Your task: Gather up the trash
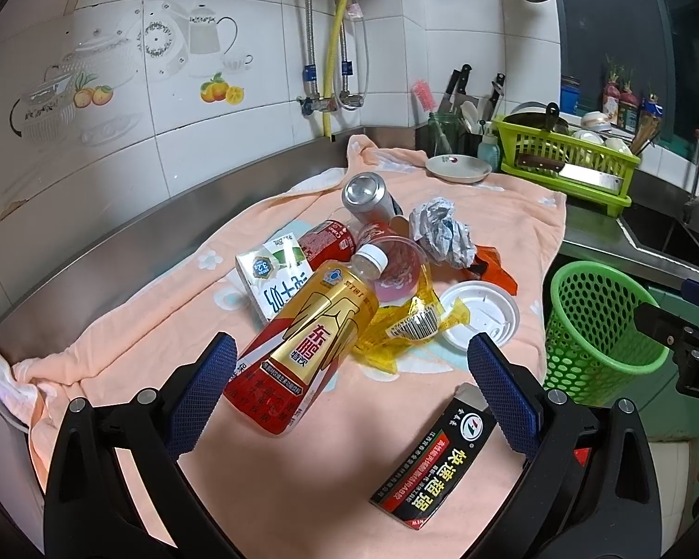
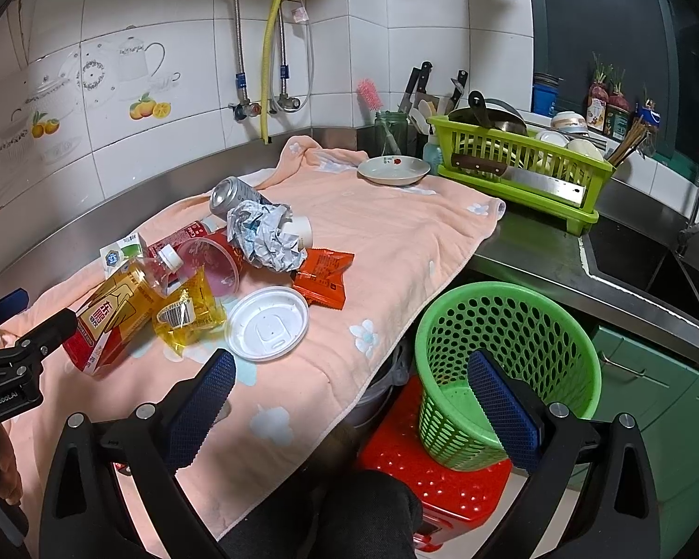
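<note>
Black box (image 1: 435,456) beside gold-red bottle (image 1: 303,349)

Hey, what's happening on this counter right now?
A person holding two grippers is about to clear trash piled on a peach towel. Both the left gripper and the right gripper are open and empty. The left one faces a yellow drink bottle. The green basket looks empty.

A peach towel (image 2: 387,242) covers the steel tabletop (image 2: 531,251). A saucer (image 2: 393,170) sits beside the green dish rack (image 2: 522,172), a cleaver (image 2: 522,177) on its front.
</note>
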